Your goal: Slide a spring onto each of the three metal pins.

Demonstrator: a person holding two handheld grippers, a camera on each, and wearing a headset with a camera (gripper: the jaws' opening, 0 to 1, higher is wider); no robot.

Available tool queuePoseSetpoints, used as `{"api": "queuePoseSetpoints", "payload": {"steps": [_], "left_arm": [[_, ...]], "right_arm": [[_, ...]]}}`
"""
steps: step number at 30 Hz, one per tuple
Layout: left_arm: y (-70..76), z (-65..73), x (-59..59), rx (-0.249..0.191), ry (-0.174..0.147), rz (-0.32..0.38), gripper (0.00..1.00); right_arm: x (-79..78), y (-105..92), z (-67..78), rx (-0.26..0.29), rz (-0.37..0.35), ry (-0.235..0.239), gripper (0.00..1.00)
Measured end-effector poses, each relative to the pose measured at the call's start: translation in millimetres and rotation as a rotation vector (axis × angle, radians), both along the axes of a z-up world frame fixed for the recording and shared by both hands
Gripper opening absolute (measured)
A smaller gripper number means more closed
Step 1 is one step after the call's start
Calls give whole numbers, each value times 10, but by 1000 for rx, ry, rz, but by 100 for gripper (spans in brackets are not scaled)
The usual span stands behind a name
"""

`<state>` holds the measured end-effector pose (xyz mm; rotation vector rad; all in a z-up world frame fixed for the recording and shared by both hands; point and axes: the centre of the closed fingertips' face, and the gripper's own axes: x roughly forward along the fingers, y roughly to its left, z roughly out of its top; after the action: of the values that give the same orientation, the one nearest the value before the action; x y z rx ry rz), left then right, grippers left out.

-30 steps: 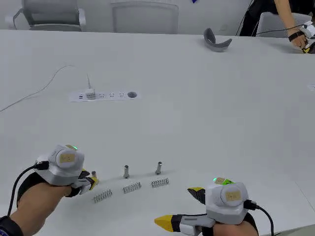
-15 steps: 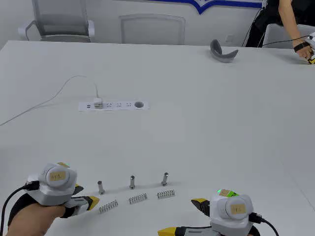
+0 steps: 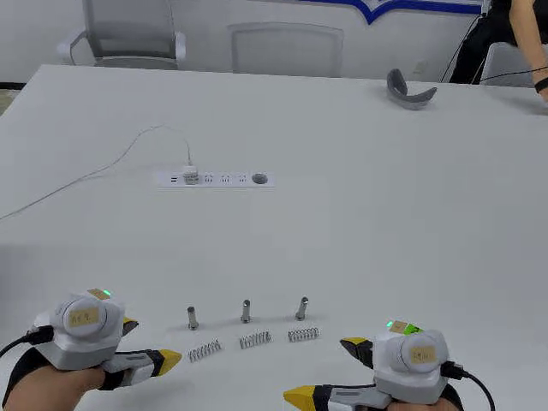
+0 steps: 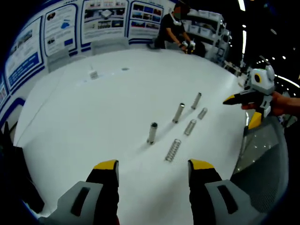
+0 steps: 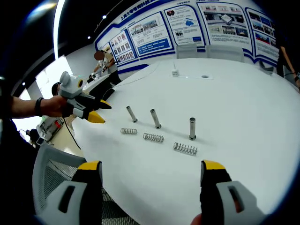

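Springs (image 3: 254, 340) lie loose on the white table (image 3: 411, 223), none of them on a pin, in a row across the lower middle of the head view: the left spring (image 3: 204, 350), the middle spring (image 3: 254, 340) and the right spring (image 3: 303, 334), each on its side and apart from its neighbours. Just above them in the frame stand the left pin (image 3: 193, 318), the middle pin (image 3: 246, 311) and the right pin (image 3: 301, 308), all upright, each near its spring but not touching it. At the lower left, a hand holds the left gripper (image 3: 150, 340), its yellow-tipped jaws spread apart with nothing between them, pointing at the left spring and short of it. At the lower right, the right gripper (image 3: 325, 371) has its jaws wide apart and empty too, aimed leftward, below and right of the right spring. In the left gripper view the jaws rise from the bottom edge with a clear gap, and pins and springs run in two lines from the centre toward the upper right. In the right gripper view both rows cross the middle of the frame above the parted jaws. Higher in the head view, a power strip (image 3: 216, 179) lies left of centre, its cable (image 3: 86, 175) trailing to the left edge, and a grey curved piece (image 3: 409, 92) sits at the upper right.
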<state>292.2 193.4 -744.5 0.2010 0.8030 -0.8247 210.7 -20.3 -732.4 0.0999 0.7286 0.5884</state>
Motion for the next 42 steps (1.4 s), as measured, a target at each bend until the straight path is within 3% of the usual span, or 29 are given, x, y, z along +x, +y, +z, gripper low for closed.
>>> {"api": "queuePoseSetpoints", "payload": {"steps": [9, 23, 38, 42], "left_arm": [[56, 122, -142, -53, -24, 0, 73], [176, 87, -369, -64, -15, 24, 76], [55, 90, -415, -46, -18, -49, 77], [12, 99, -421, -34, -33, -79, 77]], "right_arm": [[30, 2, 20, -2, 6, -7, 88], [11, 41, 3, -4, 18, -4, 89], [-25, 55, -3, -5, 25, -4, 89], [-41, 53, -2, -6, 25, -3, 89]]}}
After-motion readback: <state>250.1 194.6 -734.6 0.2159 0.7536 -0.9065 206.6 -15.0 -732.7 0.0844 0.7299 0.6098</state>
